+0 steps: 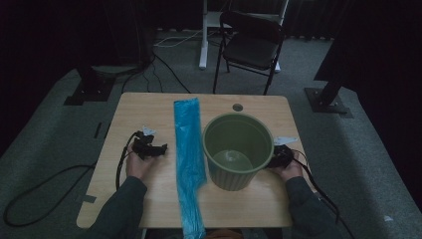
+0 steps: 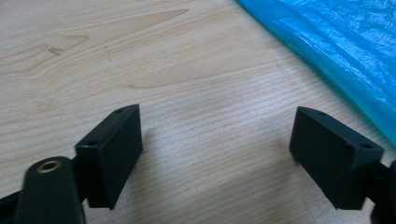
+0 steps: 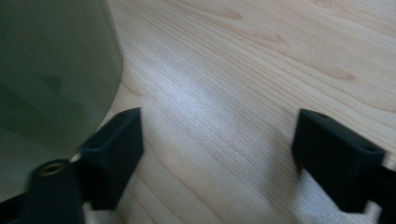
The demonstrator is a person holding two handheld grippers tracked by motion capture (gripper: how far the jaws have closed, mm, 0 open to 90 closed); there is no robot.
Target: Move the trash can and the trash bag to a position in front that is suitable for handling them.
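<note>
Jaws on both the left gripper and right gripper sit wide open, holding nothing, flanking the blue bag and green bin on the counter.

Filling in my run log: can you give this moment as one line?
left tool: open, over bare table | right tool: open, beside green bin | blue bag: flat, left of bin | nothing held
</note>
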